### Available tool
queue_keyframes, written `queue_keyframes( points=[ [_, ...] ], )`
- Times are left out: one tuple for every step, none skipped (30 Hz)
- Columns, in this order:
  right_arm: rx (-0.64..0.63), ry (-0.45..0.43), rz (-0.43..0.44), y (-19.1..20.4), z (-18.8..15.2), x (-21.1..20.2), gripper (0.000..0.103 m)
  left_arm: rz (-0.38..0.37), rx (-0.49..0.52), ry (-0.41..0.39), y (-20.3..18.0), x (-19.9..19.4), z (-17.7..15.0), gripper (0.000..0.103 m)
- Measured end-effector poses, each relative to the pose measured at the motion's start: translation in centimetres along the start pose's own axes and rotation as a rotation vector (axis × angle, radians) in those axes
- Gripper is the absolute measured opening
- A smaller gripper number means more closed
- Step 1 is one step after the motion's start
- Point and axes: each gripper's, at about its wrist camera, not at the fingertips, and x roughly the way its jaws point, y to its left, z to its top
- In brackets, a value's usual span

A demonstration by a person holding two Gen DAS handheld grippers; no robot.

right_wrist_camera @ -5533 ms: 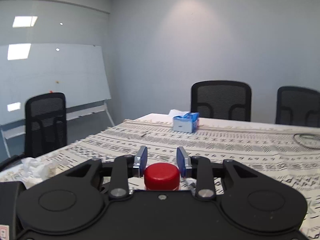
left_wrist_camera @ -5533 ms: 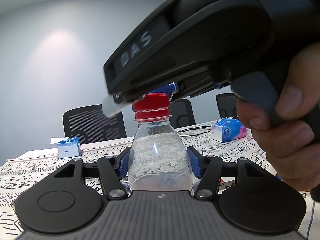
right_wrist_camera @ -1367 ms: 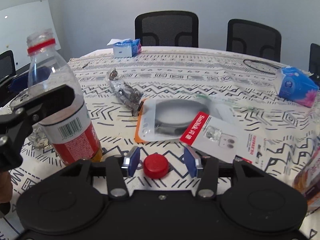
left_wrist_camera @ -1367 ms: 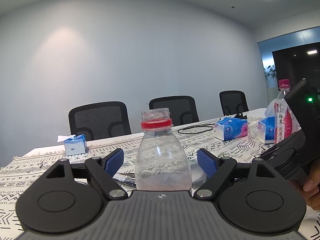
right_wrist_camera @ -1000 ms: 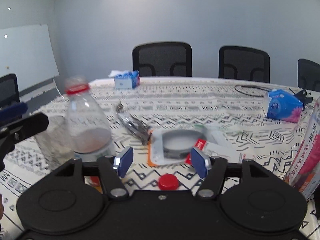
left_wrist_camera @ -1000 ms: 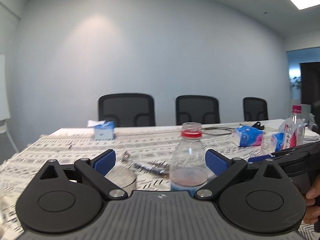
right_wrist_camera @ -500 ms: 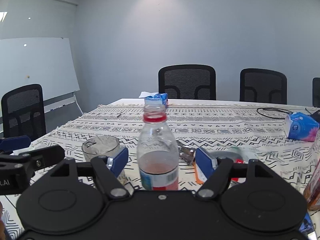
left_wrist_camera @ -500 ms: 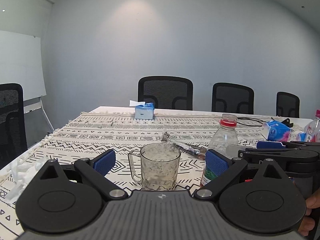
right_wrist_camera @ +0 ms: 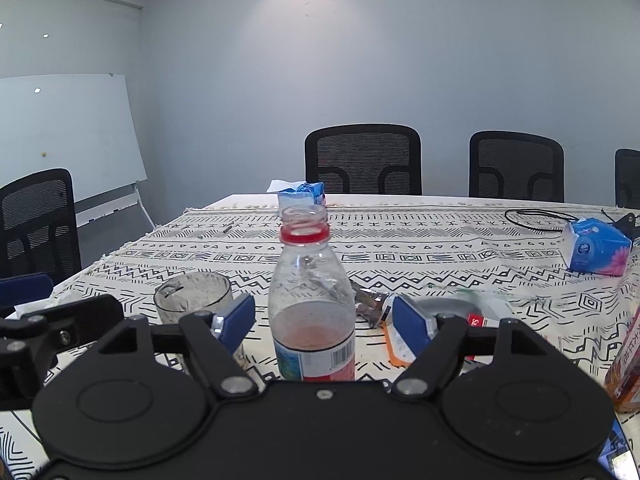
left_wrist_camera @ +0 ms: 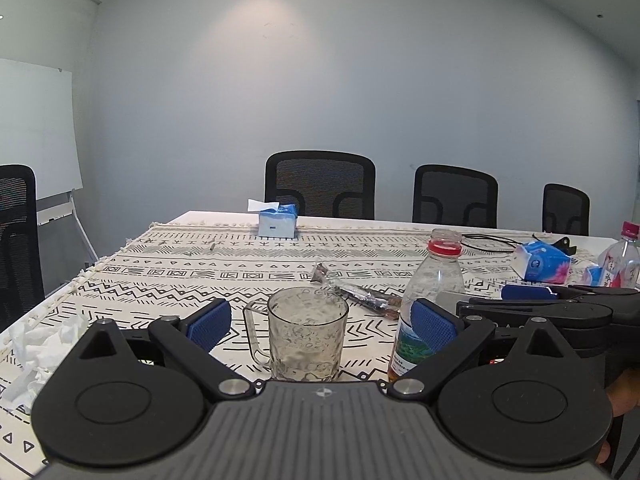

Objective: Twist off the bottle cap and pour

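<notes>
A clear plastic bottle (right_wrist_camera: 312, 312) with a red neck ring and no cap stands upright on the patterned tablecloth, a little reddish liquid in it. My right gripper (right_wrist_camera: 322, 322) is open with the bottle between its blue pads, not touching. A glass mug (left_wrist_camera: 306, 334) stands left of the bottle (left_wrist_camera: 434, 292). My left gripper (left_wrist_camera: 320, 322) is open with the mug between its pads, apart from them. The mug also shows in the right wrist view (right_wrist_camera: 192, 296). The red cap is not in view.
A foil wrapper (left_wrist_camera: 352, 290) and packaged items (right_wrist_camera: 472, 312) lie behind the bottle. Tissue packs (left_wrist_camera: 277, 222) (right_wrist_camera: 596, 250), a black cable (right_wrist_camera: 536, 214), another bottle (left_wrist_camera: 618, 260) at right, crumpled tissue (left_wrist_camera: 36, 350) at left. Office chairs line the far edge.
Both grippers have drawn back from the table. The left has swung from the bottle to face the mug. The right left the red cap on the table and now frames the bottle.
</notes>
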Motion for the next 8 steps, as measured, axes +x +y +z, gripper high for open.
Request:
queue_keyframes(
  points=[
    [-0.001,0.000,0.000,0.04,-0.06,-0.01,0.079,0.001,-0.001,0.001,0.04,0.04,-0.04,0.098],
    [-0.003,0.000,0.001,0.04,-0.10,0.02,0.079,0.002,-0.001,0.001,0.05,0.07,-0.06,0.098],
    [-0.003,0.001,0.003,0.00,-0.16,0.05,0.079,0.005,-0.001,0.000,-0.01,0.11,-0.06,0.098],
    [-0.002,0.001,0.002,0.02,-0.18,0.04,0.079,0.008,-0.001,-0.002,-0.08,0.13,-0.06,0.098],
    [-0.002,0.001,0.003,0.01,-0.19,0.05,0.079,0.009,0.000,-0.001,-0.13,0.17,-0.05,0.098],
    [-0.002,0.001,0.004,-0.02,-0.21,0.04,0.080,0.008,0.002,0.001,-0.20,0.21,-0.03,0.098],
    [-0.002,0.001,0.005,-0.05,-0.22,0.04,0.080,0.008,0.004,0.003,-0.28,0.22,-0.02,0.098],
    [-0.002,0.001,0.005,-0.07,-0.25,0.04,0.080,0.006,0.006,0.006,-0.33,0.26,-0.03,0.098]
  ],
)
